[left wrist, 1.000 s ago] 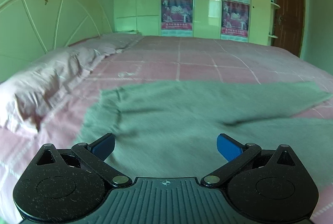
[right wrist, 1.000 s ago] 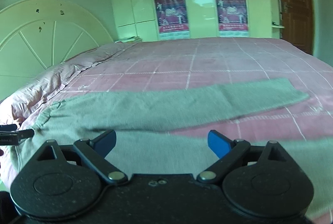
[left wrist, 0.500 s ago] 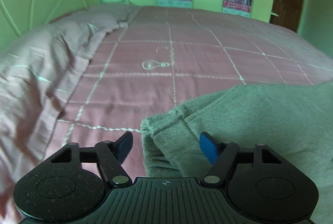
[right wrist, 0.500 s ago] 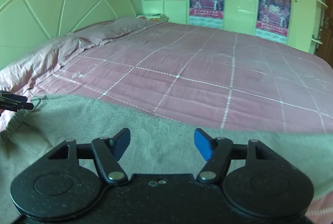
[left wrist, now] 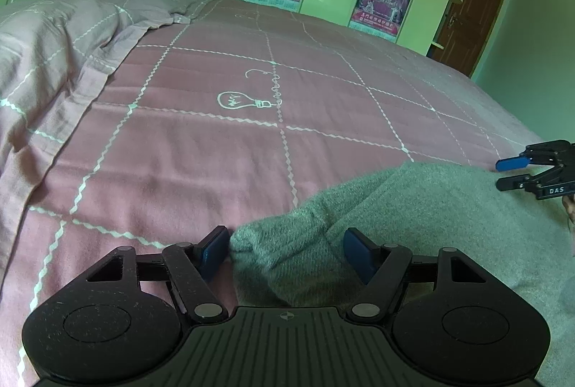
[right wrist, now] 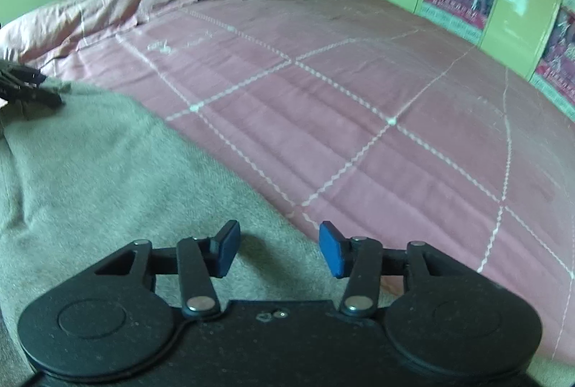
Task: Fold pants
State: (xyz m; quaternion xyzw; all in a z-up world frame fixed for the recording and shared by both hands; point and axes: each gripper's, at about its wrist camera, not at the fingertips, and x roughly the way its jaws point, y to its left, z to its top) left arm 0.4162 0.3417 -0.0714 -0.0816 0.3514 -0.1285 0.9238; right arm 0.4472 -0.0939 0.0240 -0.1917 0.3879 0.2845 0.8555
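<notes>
We're over a wide bed (left wrist: 222,149) under a pink quilt stitched in white squares, pillows heaped by the headboard, pale green wardrobe doors behind. On the near side lie the pants (left wrist: 424,218), grey and fleecy, spread flat with one bunched corner poking towards us.

We've got the left gripper (left wrist: 285,252) straddling that corner: the cloth sits between its blue pads, one pad just at the fabric's edge, the other off the fabric, jaws about half apart and not yet pinching. Over on our right, the right gripper (right wrist: 276,248) is low over the far edge of the cloth where it meets the quilt, and its jaws are closing, the edge of the fabric between them but not yet squeezed as far as we can see.

How will it handle? Soft, floppy, light, we reckon, with enough nap to grip without slipping. It'll sag and drag if lifted from one point, so we'd take both ends of this edge, biting well in from the hem, through every layer.
</notes>
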